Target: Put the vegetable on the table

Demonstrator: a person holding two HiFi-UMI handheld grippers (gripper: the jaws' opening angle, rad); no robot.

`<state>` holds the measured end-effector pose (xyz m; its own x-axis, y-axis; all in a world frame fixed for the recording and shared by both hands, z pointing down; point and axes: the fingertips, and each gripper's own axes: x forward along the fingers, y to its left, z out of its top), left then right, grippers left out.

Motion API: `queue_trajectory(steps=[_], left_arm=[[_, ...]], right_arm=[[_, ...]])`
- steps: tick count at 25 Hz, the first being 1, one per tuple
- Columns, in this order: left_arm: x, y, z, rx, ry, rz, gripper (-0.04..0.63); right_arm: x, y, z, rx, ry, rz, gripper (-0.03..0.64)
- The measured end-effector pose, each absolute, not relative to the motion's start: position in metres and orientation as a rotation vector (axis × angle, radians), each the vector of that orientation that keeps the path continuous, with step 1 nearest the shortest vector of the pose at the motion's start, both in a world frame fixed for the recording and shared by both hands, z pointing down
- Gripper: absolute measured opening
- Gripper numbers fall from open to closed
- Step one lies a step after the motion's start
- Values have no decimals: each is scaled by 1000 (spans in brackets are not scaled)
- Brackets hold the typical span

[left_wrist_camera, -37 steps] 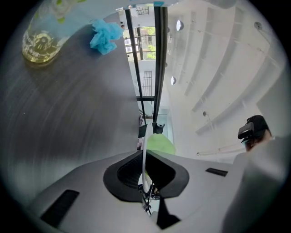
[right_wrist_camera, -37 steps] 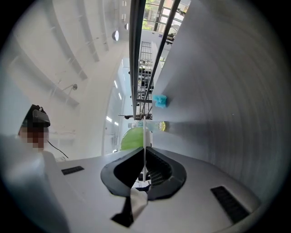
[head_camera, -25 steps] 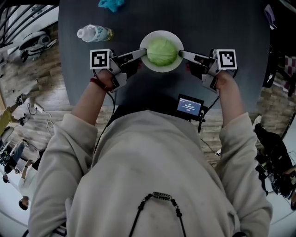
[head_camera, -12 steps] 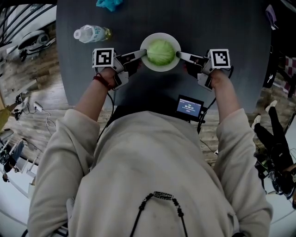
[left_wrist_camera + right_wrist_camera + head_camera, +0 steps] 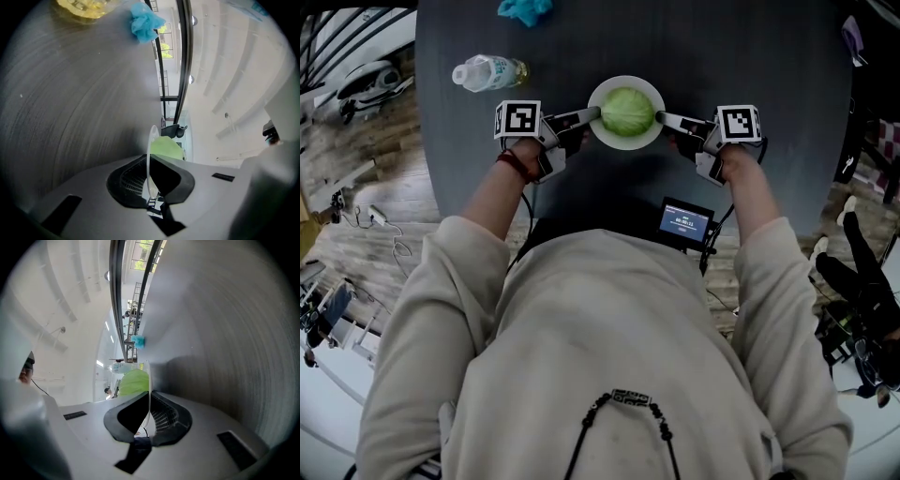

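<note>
Left claw (image 5: 594,113) and right claw (image 5: 661,116) clamped tight on opposite rims of a white plate (image 5: 626,143).
Pale green cabbage (image 5: 627,111), round and leafy, sitting in the middle of that plate and filling most of it. Held level over the dark grey worktop (image 5: 722,47), near its front edge; touching it or not, cannot tell. Farther back to the left, lying on its side, clear plastic bottle (image 5: 490,71) with yellowish liquid; beyond that, crumpled blue item (image 5: 525,9).
</note>
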<state>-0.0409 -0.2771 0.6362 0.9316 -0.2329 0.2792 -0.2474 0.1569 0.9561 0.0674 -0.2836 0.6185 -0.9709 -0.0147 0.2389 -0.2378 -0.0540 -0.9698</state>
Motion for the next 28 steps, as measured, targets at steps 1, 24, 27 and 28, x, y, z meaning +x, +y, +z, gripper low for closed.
queue_trajectory(steps=[1, 24, 27, 28], left_arm=[[-41, -275, 638, 1417, -402, 18, 18], [-30, -265, 648, 1438, -411, 239, 31], [-31, -264, 648, 1442, -402, 245, 35], [-32, -263, 648, 1445, -401, 251, 37]], right_arm=[[67, -281, 621, 281, -2032, 2154, 28], [80, -266, 653, 464, -1851, 2041, 32], [79, -265, 653, 463, -1851, 2035, 32], [79, -264, 654, 464, -1853, 2026, 32]])
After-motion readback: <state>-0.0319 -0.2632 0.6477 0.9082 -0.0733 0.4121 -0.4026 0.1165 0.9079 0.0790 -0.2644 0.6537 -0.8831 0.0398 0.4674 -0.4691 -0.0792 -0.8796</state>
